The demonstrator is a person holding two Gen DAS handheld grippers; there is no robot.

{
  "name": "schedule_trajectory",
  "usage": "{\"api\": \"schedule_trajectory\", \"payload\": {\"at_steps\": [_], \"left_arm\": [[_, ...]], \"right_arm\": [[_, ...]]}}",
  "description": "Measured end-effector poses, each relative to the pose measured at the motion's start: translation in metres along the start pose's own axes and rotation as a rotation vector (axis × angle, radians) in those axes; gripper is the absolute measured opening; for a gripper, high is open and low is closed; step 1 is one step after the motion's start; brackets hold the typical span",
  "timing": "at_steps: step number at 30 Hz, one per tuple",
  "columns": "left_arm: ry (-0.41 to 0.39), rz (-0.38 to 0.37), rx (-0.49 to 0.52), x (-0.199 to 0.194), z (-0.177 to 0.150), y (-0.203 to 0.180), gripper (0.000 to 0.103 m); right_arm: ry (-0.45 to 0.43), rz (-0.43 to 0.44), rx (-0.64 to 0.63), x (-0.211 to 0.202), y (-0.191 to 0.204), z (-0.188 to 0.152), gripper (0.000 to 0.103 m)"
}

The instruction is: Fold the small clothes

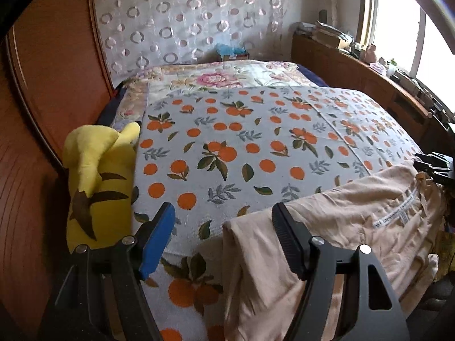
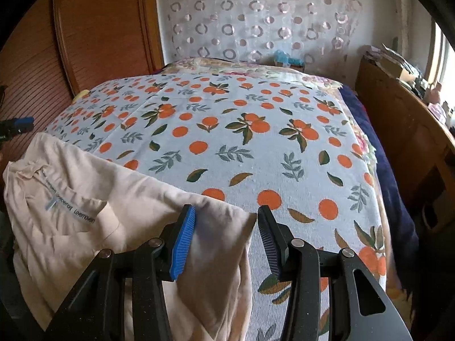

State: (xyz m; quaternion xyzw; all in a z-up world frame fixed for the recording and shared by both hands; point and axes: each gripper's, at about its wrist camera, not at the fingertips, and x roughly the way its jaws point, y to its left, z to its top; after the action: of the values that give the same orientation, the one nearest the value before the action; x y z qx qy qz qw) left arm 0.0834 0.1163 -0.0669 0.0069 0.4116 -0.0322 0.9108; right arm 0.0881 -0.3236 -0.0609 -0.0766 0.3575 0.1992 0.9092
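Over on the far left, one yellow plush toy [image 1: 96,176] with brown stripes lies along the edge of the bed [image 1: 241,147], up against the wooden wardrobe [image 1: 42,91]. The bed carries a white cover printed with oranges and leaves, with a floral quilt [image 1: 210,78] showing beyond it.

Next in, the left tool [image 1: 223,221] has its jaws spread wide, one pad blue and one black. The corner of the beige garment [image 1: 341,227] sits between them, draped against the black finger [image 1: 287,238], with nothing pinched.

That one beige garment lies at the near edge of the bed, spanning the gap between the two tools, its neckline facing up. A white tape inside the collar [image 2: 68,204] carries repeated printed lettering; in the right wrist view it looks like "Lovemoment", though the print is too small to be sure. A little pale blue tag sits beside it.

On to the right tool [image 2: 226,221], also spread apart, blue pad and black pad. The garment's other corner hangs against the blue finger [image 2: 183,241], loose, not clamped.

Far right, one wooden headboard shelf [image 1: 369,74] under the window is crowded with small items too blurred to count. Behind it all hangs one sheer curtain [image 1: 184,17] with ring patterns.
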Motion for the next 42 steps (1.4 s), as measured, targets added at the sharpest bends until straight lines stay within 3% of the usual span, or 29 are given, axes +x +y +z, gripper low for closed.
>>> {"api": "schedule_trajectory", "payload": {"at_steps": [10, 16, 21, 28, 30, 32, 34, 37, 42], "left_arm": [[0.084, -0.022, -0.016, 0.031, -0.019, -0.005, 0.071], [0.068, -0.011, -0.010, 0.029, -0.024, -0.005, 0.071], [0.066, -0.039, 0.017, 0.026, -0.025, -0.013, 0.048], [0.077, -0.069, 0.034, 0.024, -0.023, -0.017, 0.033], [0.085, -0.086, 0.034, 0.023, -0.022, -0.019, 0.019], [0.091, -0.090, 0.055, 0.021, -0.024, -0.025, 0.013], [0.089, -0.080, 0.056, 0.017, -0.026, -0.028, 0.011], [0.022, -0.104, 0.036, -0.008, -0.029, -0.032, 0.011], [-0.193, -0.173, -0.007, -0.093, -0.017, -0.035, 0.010]], "right_arm": [[0.019, 0.033, 0.067, 0.009, -0.009, -0.003, 0.047], [0.021, 0.018, 0.056, 0.013, -0.007, -0.003, 0.047], [0.035, 0.009, 0.037, 0.015, -0.005, 0.000, 0.048], [0.042, 0.012, 0.028, 0.016, -0.004, 0.003, 0.047], [0.046, 0.038, 0.013, 0.015, -0.003, 0.002, 0.035], [0.060, 0.078, -0.028, 0.012, 0.004, 0.001, 0.010], [0.047, 0.101, -0.070, 0.003, 0.013, -0.001, 0.009], [0.009, 0.118, -0.082, -0.019, 0.018, 0.001, 0.009], [-0.150, 0.110, -0.076, -0.091, 0.019, 0.018, 0.008]]}}
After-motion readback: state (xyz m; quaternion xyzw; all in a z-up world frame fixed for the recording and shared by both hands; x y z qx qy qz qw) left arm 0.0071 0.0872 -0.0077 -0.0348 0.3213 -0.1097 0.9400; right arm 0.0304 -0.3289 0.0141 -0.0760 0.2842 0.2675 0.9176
